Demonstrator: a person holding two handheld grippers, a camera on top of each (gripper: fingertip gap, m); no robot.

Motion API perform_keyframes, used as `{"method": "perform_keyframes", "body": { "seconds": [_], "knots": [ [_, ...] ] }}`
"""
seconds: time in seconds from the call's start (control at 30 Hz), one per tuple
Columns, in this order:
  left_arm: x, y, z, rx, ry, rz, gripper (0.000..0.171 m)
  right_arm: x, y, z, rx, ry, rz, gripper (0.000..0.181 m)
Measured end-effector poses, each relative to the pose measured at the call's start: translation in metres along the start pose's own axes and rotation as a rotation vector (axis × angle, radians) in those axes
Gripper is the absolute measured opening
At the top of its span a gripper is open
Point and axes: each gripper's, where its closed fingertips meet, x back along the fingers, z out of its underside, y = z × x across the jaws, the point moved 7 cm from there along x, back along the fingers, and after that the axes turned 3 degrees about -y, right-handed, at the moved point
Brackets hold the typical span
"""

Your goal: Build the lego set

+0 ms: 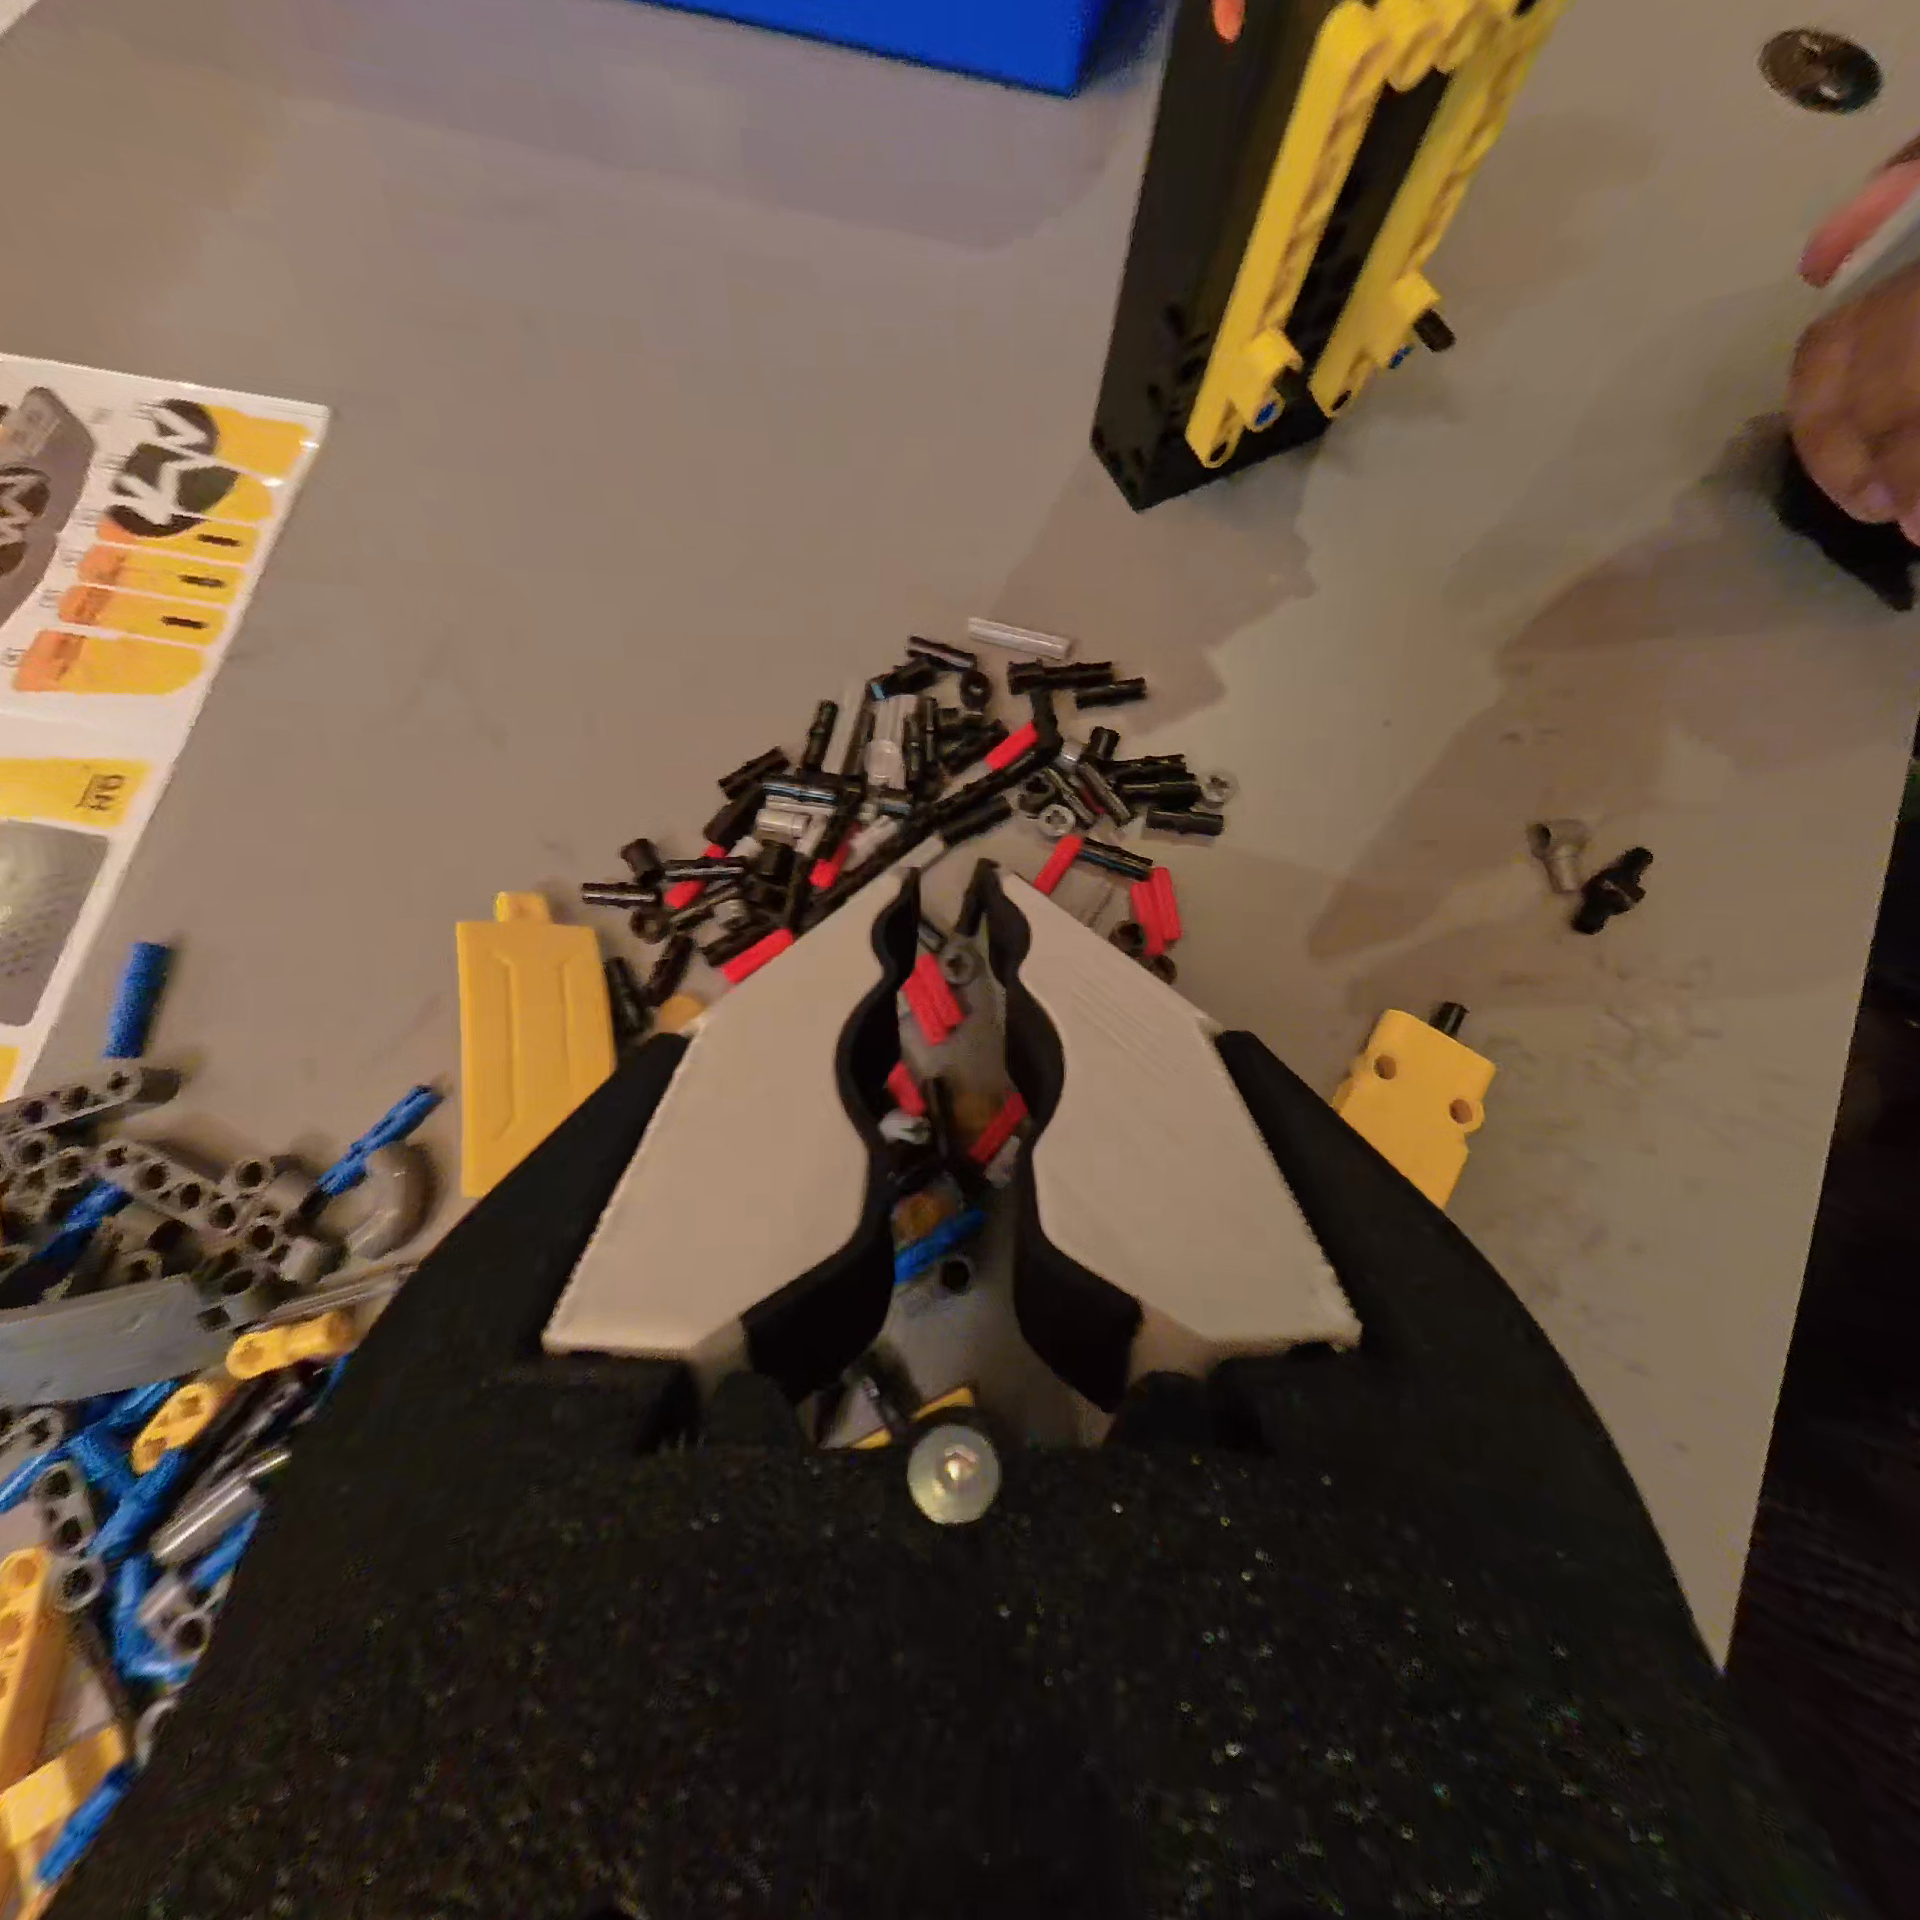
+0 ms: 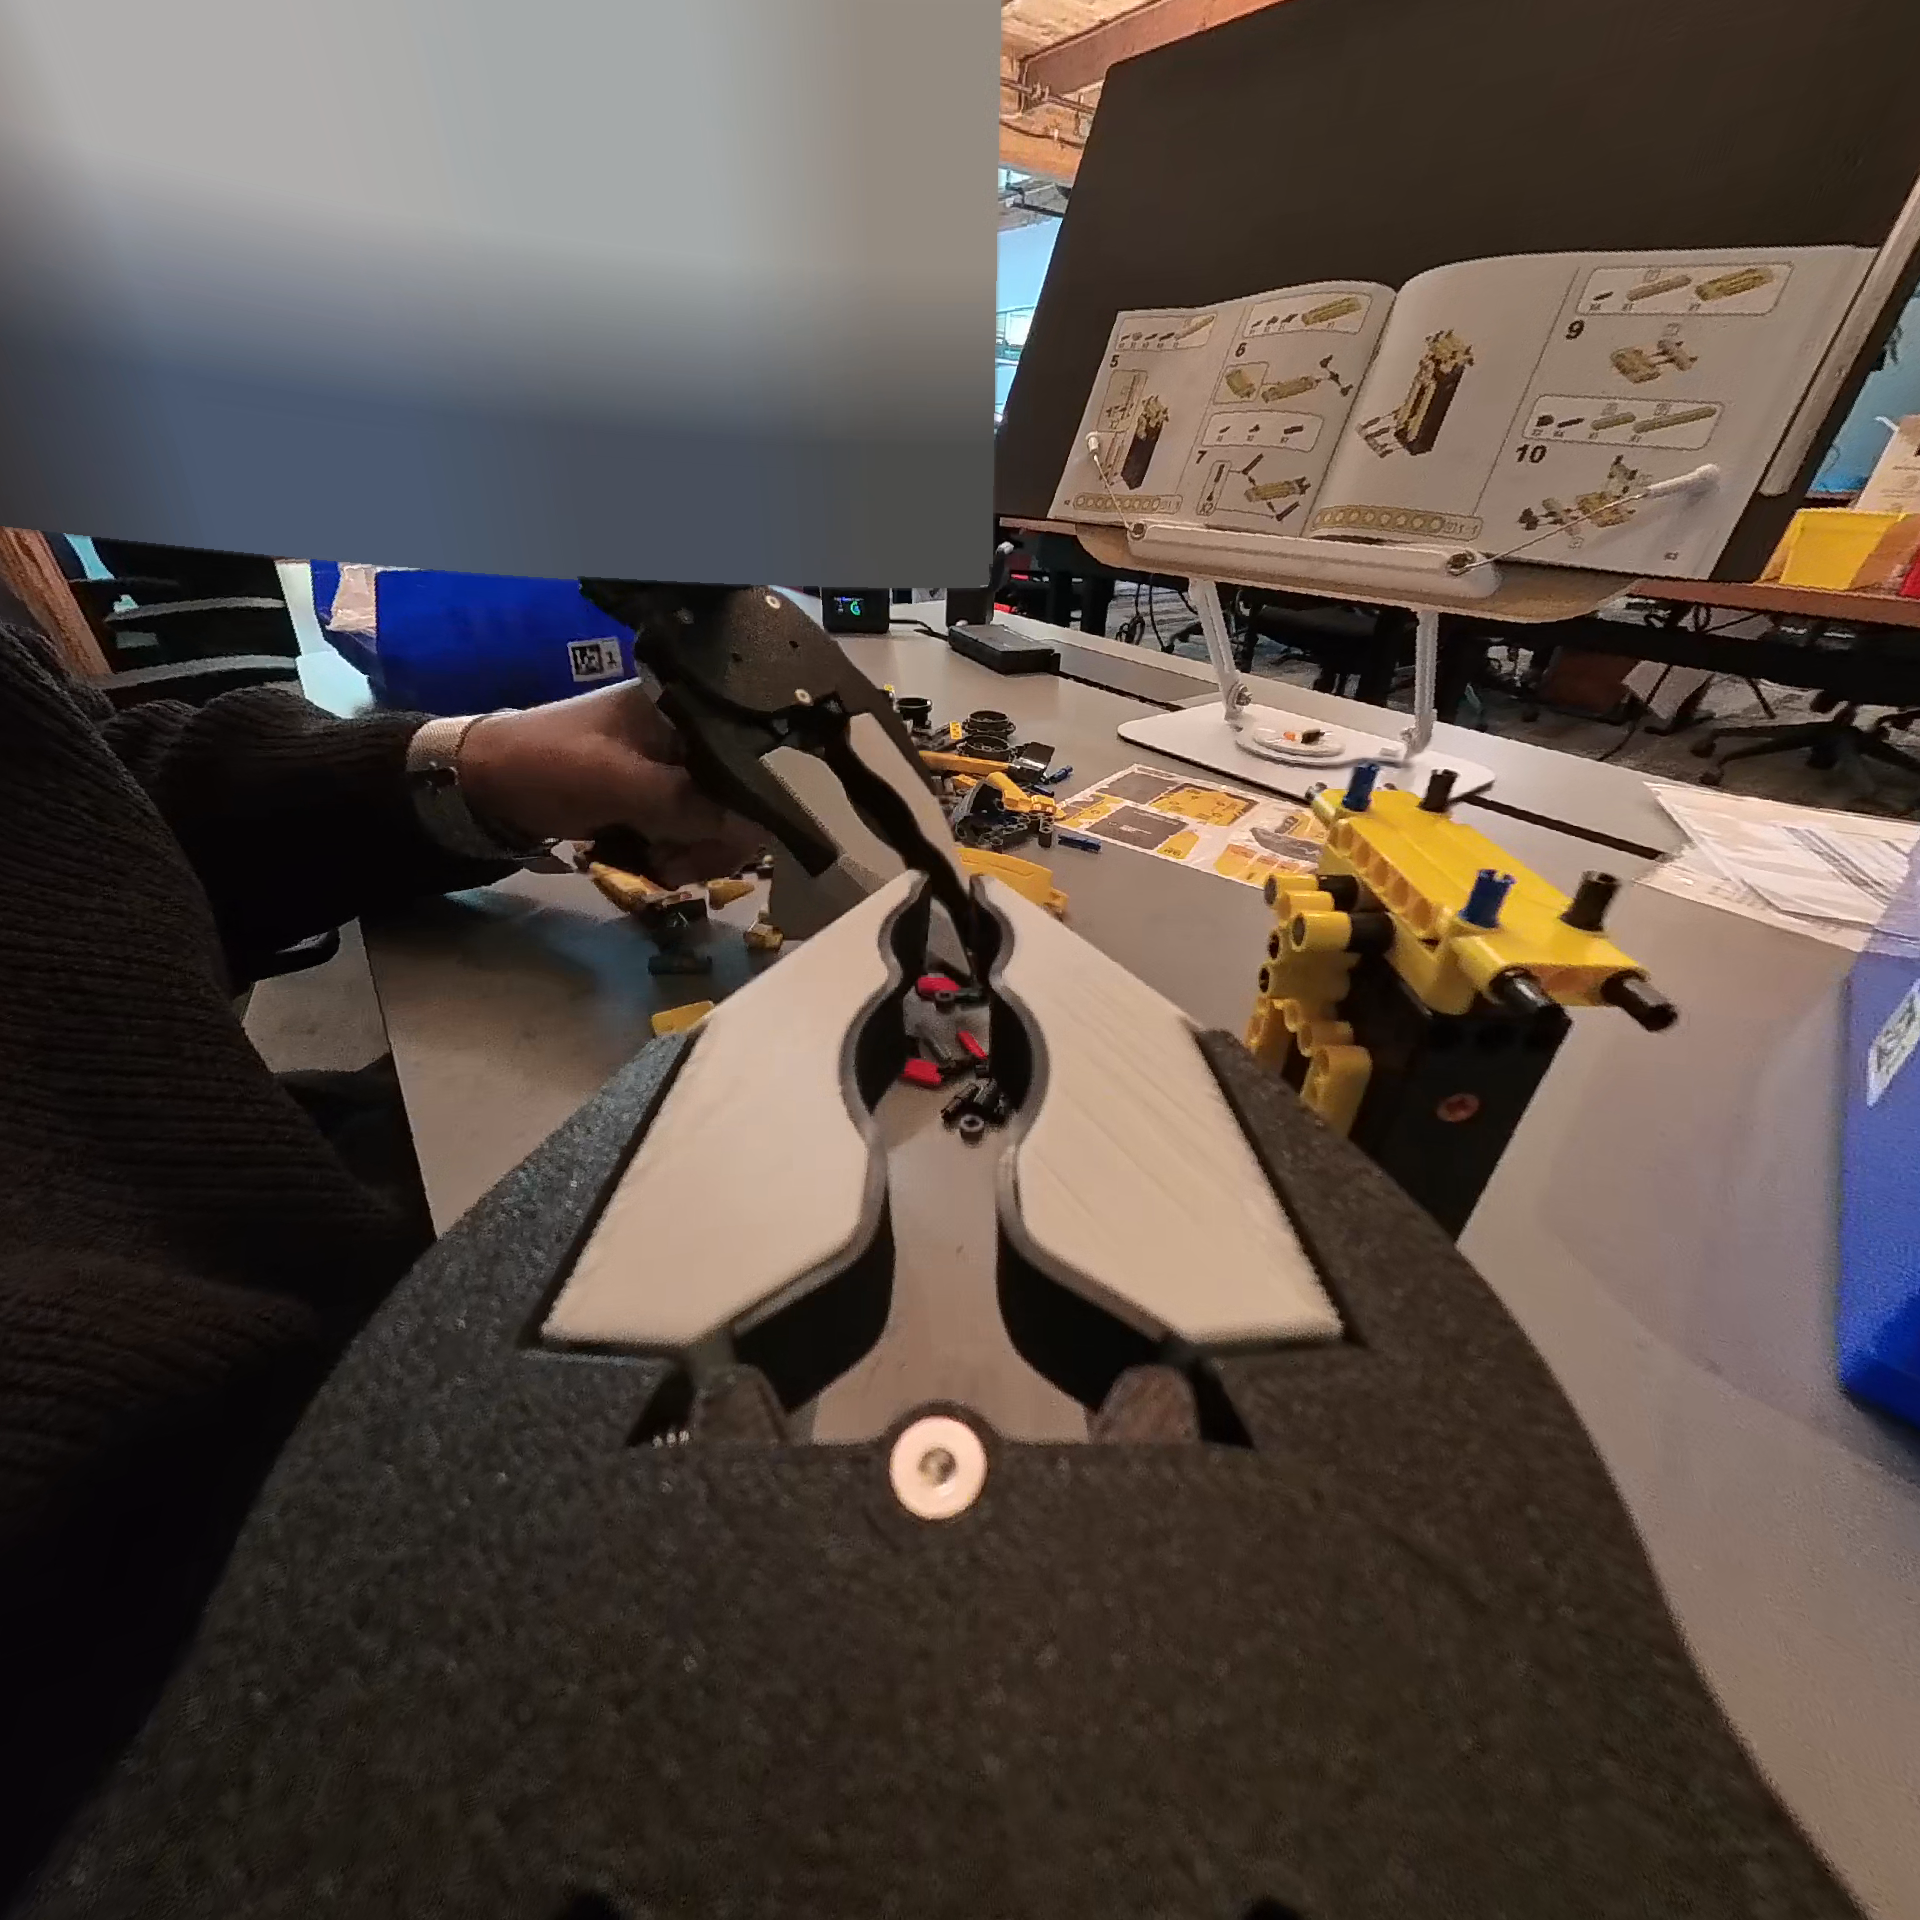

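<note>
Two grippers, both over a grey table [image 1: 644,436]. Left gripper [image 1: 948,883] points down into a heap of small black and red connector pins [image 1: 914,790]; its fingertips stand a narrow gap apart, nothing visibly clamped, pins showing through the gap. Whether a tip touches a pin, cannot tell. Beside it: a yellow panel piece [image 1: 530,1049] on the left, a yellow block with holes [image 1: 1418,1096] on the right, a jumble of grey, blue and yellow beams [image 1: 135,1247] lower left. Sticker sheet [image 1: 114,582] lies far left.

Right gripper [image 2: 951,899] is held low above the table, tips narrowly parted, empty, aimed toward the same pin heap and the left gripper, which shows just ahead of it, gripped by a hand [image 2: 582,774]. Black and yellow built assembly [image 2: 1423,997] stands upright just to the right, pins sticking from its top. Open instruction booklet [image 2: 1403,405] rests on a white stand [image 2: 1309,727] behind. Blue bin [image 2: 1881,1164] at the right edge.
</note>
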Motion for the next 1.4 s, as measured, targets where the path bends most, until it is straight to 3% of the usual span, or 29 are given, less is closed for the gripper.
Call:
{"method": "perform_keyframes", "body": {
  "seconds": [0.1, 0.23, 0.37, 0.47, 0.67, 0.73, 0.87, 1.1, 1.4],
  "knots": [
    [0.017, 0.021, -0.005, 0.013, -0.042, -0.059, 0.018, 0.003, -0.002, -0.002, -0.015, -0.029, 0.0, 0.007],
    [0.065, 0.078, -0.004, 0.077, -0.089, -0.247, 0.02, 0.004, -0.003, -0.003, -0.028, -0.041, -0.003, 0.007],
    [0.117, 0.137, 0.009, 0.188, -0.138, -0.409, 0.02, 0.002, -0.002, -0.001, -0.018, -0.019, 0.0, 0.007],
    [0.131, 0.164, 0.027, 0.274, -0.123, -0.42, 0.019, -0.001, -0.001, 0.0, -0.011, 0.007, 0.001, 0.007],
    [0.112, 0.168, 0.052, 0.364, -0.109, -0.302, 0.016, -0.004, -0.001, 0.003, -0.001, 0.039, 0.009, 0.007],
    [0.103, 0.163, 0.055, 0.347, -0.073, -0.265, 0.0, -0.005, -0.001, 0.003, 0.0, 0.048, 0.01, 0.007],
    [0.088, 0.16, 0.061, 0.278, 0.017, -0.297, 0.0, -0.007, 0.0, 0.005, 0.009, 0.067, 0.015, 0.007],
    [0.071, 0.161, 0.064, 0.252, 0.072, -0.306, 0.0, -0.007, 0.0, 0.005, 0.012, 0.072, 0.014, 0.007],
    [0.069, 0.156, 0.063, 0.25, 0.068, -0.283, 0.005, -0.007, 0.0, 0.005, 0.011, 0.067, 0.011, 0.007]
  ]
}}
